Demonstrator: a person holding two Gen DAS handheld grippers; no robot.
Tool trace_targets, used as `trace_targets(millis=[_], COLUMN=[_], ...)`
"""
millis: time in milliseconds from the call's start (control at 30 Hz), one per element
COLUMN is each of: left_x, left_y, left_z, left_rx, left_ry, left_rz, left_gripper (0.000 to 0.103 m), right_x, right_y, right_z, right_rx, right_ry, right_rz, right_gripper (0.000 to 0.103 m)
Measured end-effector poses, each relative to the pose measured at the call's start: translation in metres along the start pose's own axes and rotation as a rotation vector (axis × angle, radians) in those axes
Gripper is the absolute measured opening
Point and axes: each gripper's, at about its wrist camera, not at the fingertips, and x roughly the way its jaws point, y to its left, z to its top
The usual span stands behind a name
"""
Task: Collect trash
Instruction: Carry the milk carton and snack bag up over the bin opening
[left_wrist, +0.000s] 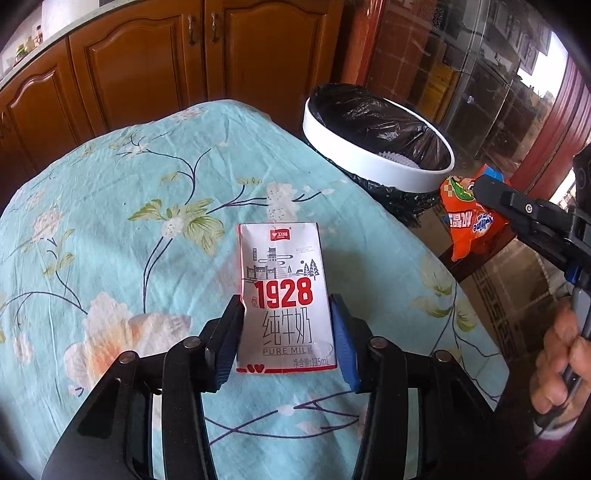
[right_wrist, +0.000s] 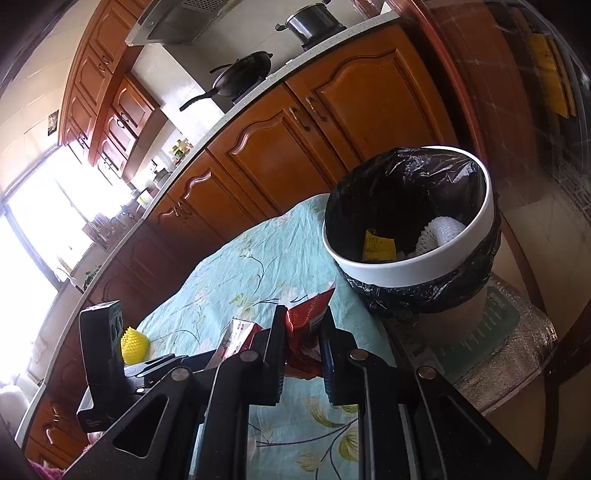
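Note:
A flat white milk carton (left_wrist: 284, 295) with red "1928" print lies on the floral tablecloth (left_wrist: 129, 206). My left gripper (left_wrist: 286, 306) straddles its lower half, and both blue pads (left_wrist: 343, 343) touch its sides, denting the left edge. My right gripper (right_wrist: 304, 314) is shut on a red-orange snack wrapper (right_wrist: 306, 332), held off the table's right edge below the bin. That wrapper (left_wrist: 469, 225) and the right gripper (left_wrist: 484, 192) also show in the left wrist view. The white bin (right_wrist: 406, 266) with a black liner stands beside the table's far right corner.
Inside the bin lie a yellow paper (right_wrist: 378, 245) and a white pleated paper cup (right_wrist: 439, 232). A yellow spiky ball (right_wrist: 135, 345) sits on the cloth. Wooden cabinets (left_wrist: 147, 66) run behind the table. A person's hand (left_wrist: 557, 369) grips the right handle.

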Motion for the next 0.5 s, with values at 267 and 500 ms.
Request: trace_targets(millis=[267, 500], left_x=[-0.01, -0.016], left_y=[-0.009, -0.025], left_z=[0.013, 0.029], left_rx=[0.019, 0.055], left_ry=[-0.036, -0.063], left_rz=[0.014, 0.009], left_gripper=[0.044, 0.044], right_x=[-0.001, -0.002], right_y=[-0.006, -0.01], right_z=[0.002, 0.009], right_rx=[0.006, 0.005], right_ry=[-0.004, -0.012], right_rz=[0.004, 0.002], right_gripper=[0.016, 0.016])
